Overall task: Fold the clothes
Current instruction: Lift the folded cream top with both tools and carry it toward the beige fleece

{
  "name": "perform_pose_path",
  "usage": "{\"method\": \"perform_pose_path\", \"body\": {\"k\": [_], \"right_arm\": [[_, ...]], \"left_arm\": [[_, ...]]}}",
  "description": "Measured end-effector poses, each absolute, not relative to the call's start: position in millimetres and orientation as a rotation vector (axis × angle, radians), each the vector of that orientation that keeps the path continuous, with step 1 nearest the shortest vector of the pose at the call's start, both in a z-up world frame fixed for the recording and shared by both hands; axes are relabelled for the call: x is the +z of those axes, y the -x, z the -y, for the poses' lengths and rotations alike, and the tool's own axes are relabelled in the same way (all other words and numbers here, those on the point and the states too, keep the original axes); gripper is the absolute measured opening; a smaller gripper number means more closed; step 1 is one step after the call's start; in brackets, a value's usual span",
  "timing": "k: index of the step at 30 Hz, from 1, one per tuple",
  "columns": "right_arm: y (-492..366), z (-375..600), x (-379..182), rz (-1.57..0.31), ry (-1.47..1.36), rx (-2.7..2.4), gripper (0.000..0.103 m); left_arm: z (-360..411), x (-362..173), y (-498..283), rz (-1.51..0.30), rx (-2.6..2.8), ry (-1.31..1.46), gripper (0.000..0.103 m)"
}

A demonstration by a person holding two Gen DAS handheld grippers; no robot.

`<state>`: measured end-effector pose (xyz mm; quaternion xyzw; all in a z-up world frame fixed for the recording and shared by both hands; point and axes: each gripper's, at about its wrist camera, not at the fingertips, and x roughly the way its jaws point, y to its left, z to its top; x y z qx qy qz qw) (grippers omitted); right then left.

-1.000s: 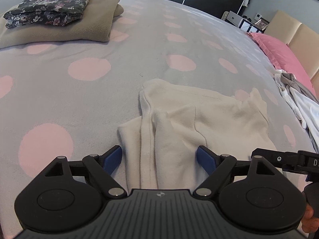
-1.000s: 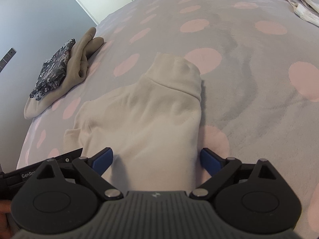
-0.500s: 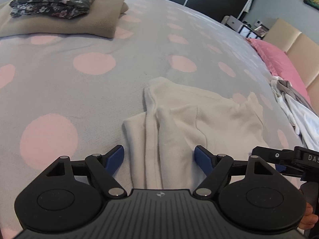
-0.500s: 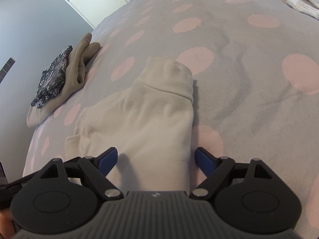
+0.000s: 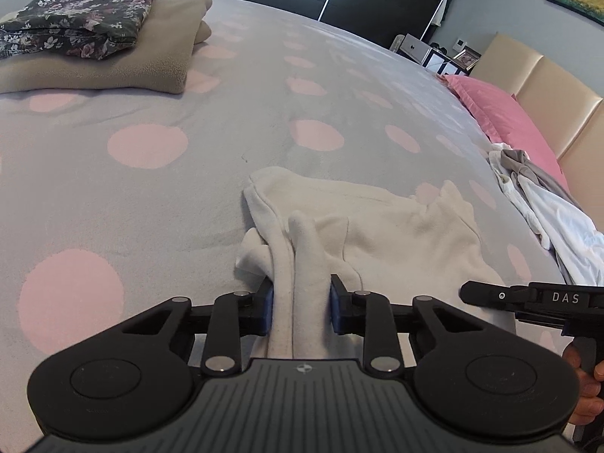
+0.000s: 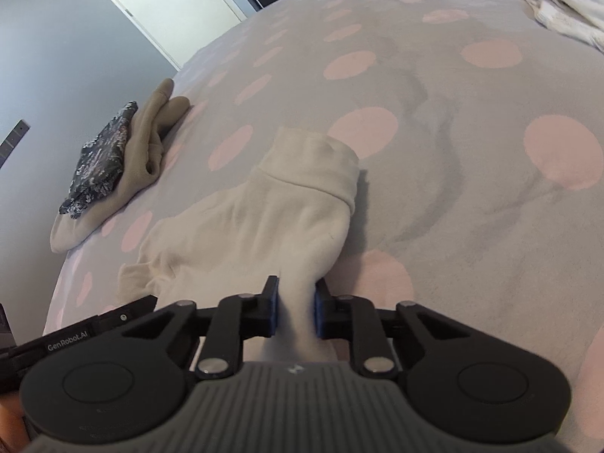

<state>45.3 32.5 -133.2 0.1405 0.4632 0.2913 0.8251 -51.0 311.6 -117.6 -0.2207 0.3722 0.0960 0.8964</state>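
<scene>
Presently, item one: a cream fleece garment [image 5: 381, 226] lying partly doubled over on the spotted bedspread [image 5: 151, 196] near its front edge, which I hold at two places so that one lift would carry the whole near hem evenly. My left gripper [image 5: 301, 304] has its blue pads pinched on a bunched seam at the garment's left side, and my right gripper [image 6: 295, 307] is clamped likewise on a gathered fold at its right. Item two: a floral piece [image 5: 79, 19] on a tan fleece [image 5: 124, 64], stacked at the bed's far left corner, apparently the folded pile; a loose heap [image 5: 547, 204] waits at the right edge by the pink pillow [image 5: 498, 113].
</scene>
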Motion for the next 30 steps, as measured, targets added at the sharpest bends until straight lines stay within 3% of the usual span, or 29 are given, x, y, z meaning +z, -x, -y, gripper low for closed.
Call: {"method": "perform_pose_path", "body": {"k": [30], "right_arm": [[30, -69, -24, -0.644, -0.172, 0.813, 0.018]], "left_arm": [[-324, -15, 138, -0.476, 0.263, 0.368, 0.023]]}}
